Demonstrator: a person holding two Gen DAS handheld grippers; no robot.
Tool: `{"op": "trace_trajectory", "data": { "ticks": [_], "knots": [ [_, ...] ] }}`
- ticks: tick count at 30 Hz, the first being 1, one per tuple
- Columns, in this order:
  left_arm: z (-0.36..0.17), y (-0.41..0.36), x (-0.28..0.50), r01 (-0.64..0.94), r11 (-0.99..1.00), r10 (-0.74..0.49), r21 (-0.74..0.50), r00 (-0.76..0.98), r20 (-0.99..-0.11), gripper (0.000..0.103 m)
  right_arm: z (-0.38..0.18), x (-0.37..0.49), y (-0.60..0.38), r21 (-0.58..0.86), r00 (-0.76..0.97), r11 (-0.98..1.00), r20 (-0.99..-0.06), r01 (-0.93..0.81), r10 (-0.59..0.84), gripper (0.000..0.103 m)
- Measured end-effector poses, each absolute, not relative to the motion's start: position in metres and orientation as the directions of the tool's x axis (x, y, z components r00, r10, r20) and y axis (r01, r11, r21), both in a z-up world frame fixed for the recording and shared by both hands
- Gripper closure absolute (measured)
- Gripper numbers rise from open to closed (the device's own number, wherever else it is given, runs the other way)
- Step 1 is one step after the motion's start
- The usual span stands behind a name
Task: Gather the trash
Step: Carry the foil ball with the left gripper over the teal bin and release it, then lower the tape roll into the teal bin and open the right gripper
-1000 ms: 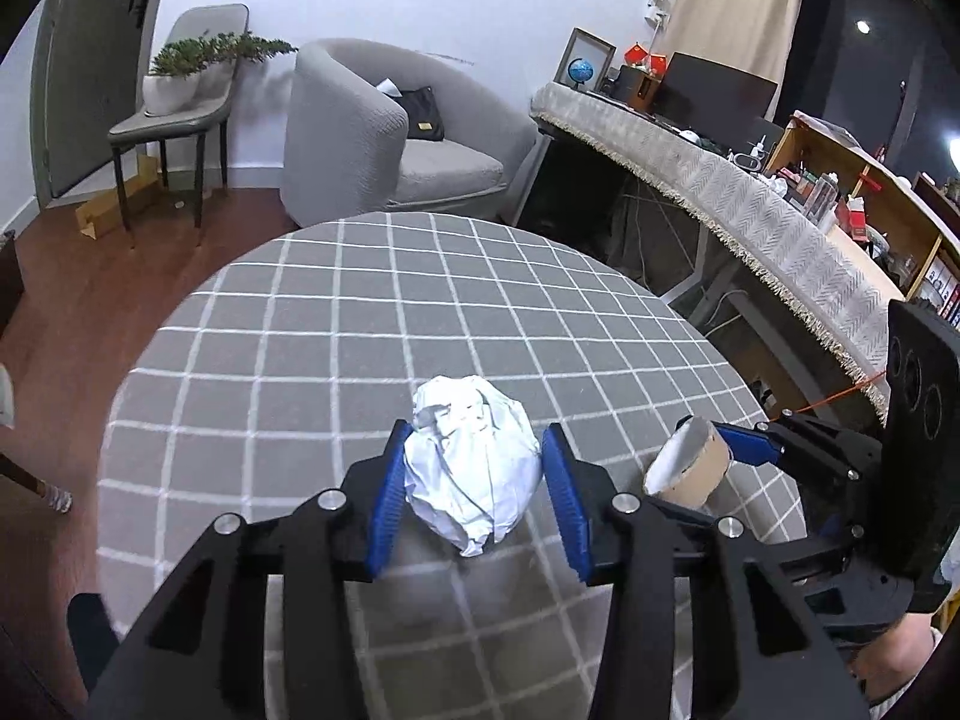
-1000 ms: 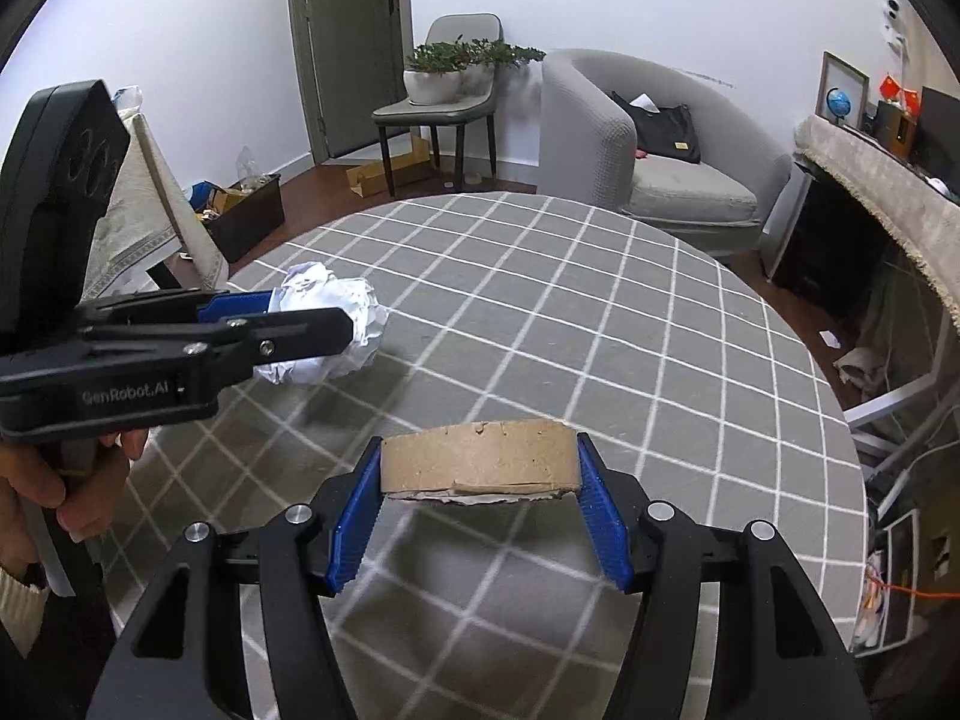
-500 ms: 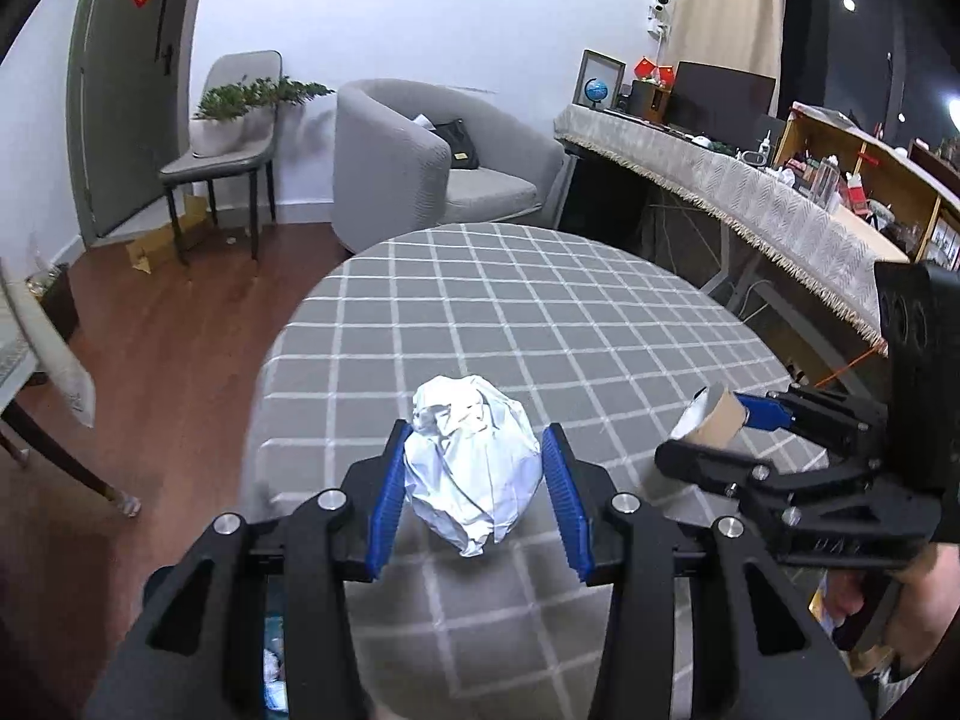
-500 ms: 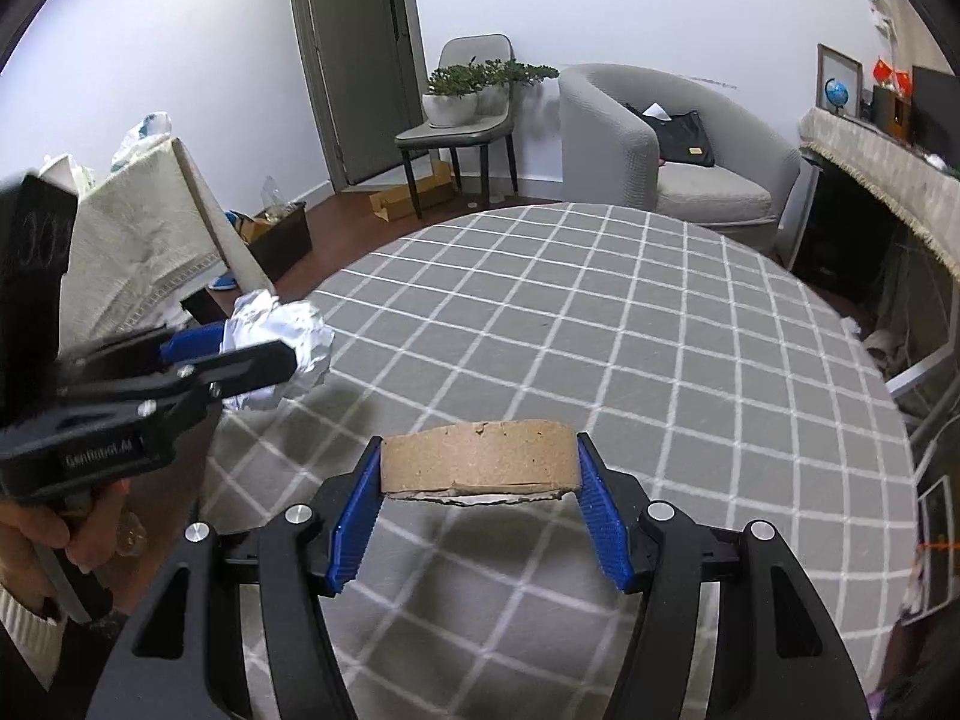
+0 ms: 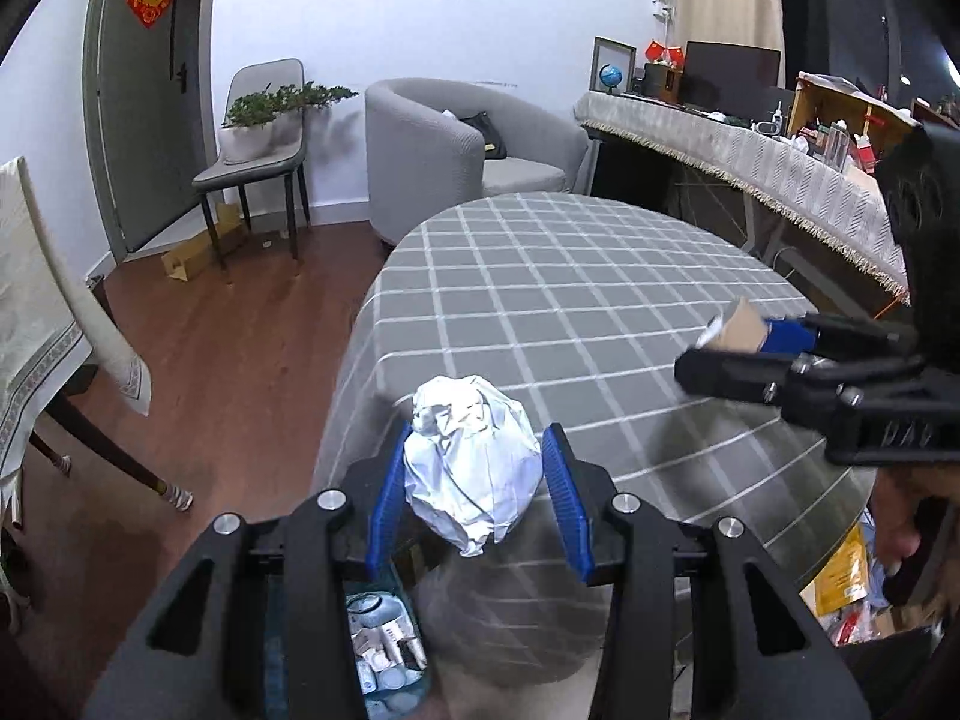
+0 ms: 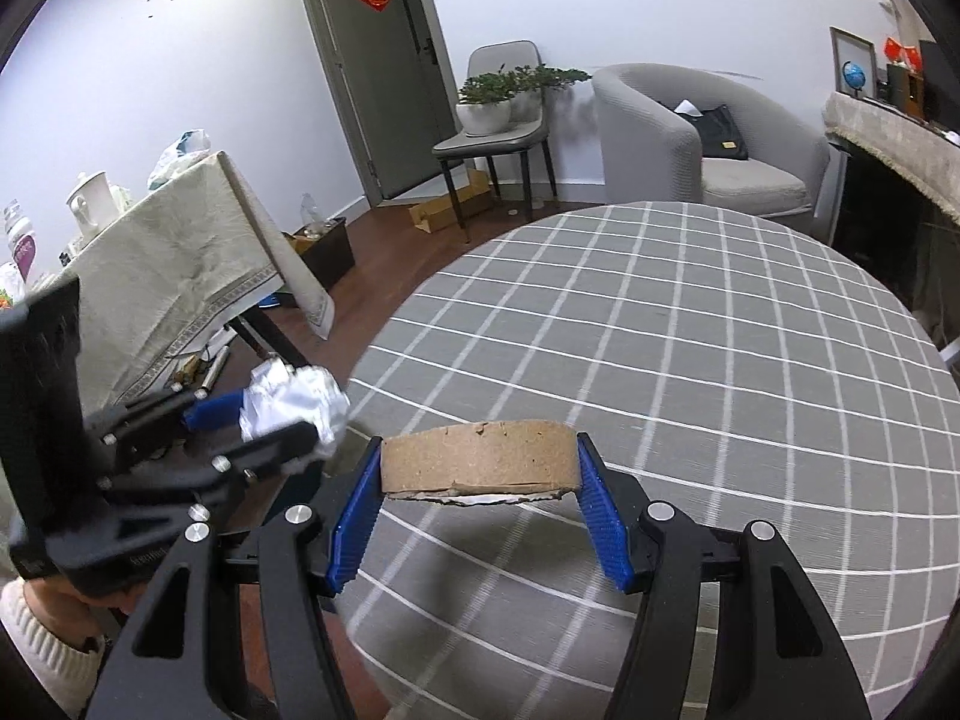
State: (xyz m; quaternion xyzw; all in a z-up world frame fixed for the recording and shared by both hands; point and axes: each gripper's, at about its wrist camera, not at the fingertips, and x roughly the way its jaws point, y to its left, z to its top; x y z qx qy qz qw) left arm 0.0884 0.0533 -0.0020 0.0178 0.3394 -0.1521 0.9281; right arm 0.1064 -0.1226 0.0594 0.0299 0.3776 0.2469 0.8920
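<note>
1. Left gripper (image 5: 474, 507): blue pads clamped on a paper wad (image 5: 471, 462), narrow gap, wad fills it.
2. Wad: crumpled white paper, roughly egg-shaped. Long axis runs along the fingers; blunt end sticks out past the tips, a thin crease hangs toward the gripper body. It's in the air, at the left rim of the table (image 5: 570, 276), partly over the edge.
3. Under the left gripper, past the table edge: a bin (image 5: 384, 648) with small packets and lids inside. Only a slice shows between the fingers, so the bin's shape is unclear.
4. In the right wrist view the wad (image 6: 294, 399) sits left of centre, held off the table's left rim over the floor, with the left gripper (image 6: 264, 420) seen side-on and a sleeve (image 6: 42, 648) below it.
5. Right gripper (image 6: 480, 492): pads closed on a cardboard ring (image 6: 480, 456), medium-wide gap set by the ring's width.
6. Ring: short brown tape core, held across its diameter. Long dimension runs pad to pad, crosswise to the fingers; its hole probably points up and down, since only the curved outer wall faces the camera. A frayed white strip shows along its lower edge.
7. Ring is off the cloth, above the near-left part of the table (image 6: 690, 324).
8. From the left wrist view the ring (image 5: 738, 330) shows far right, at the right gripper's (image 5: 720, 348) tips, above the table's right side.
</note>
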Motion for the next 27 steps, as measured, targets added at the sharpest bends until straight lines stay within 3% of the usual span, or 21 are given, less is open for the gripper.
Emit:
{"op": "trace_trajectory", "data": {
  "ticks": [9, 23, 27],
  "knots": [
    [-0.011, 0.105, 0.084, 0.242, 0.969, -0.216, -0.050, 0.731, -0.647, 0.056, 0.063, 0.115, -0.072, 0.255, 0.578, 0.851, -0.642, -0.459, 0.504, 0.041],
    [-0.075, 0.169, 0.087, 0.178, 0.983, -0.133, -0.038, 0.560, -0.818, 0.054, 0.048, 0.121, 0.004, 0.252, 0.513, 0.811, -0.666, -0.529, 0.541, 0.041],
    [-0.090, 0.182, 0.085, 0.180, 0.982, -0.140, -0.054, 0.506, -0.851, 0.046, 0.041, 0.122, 0.026, 0.245, 0.494, 0.803, -0.680, -0.543, 0.542, 0.041]
  ]
}}
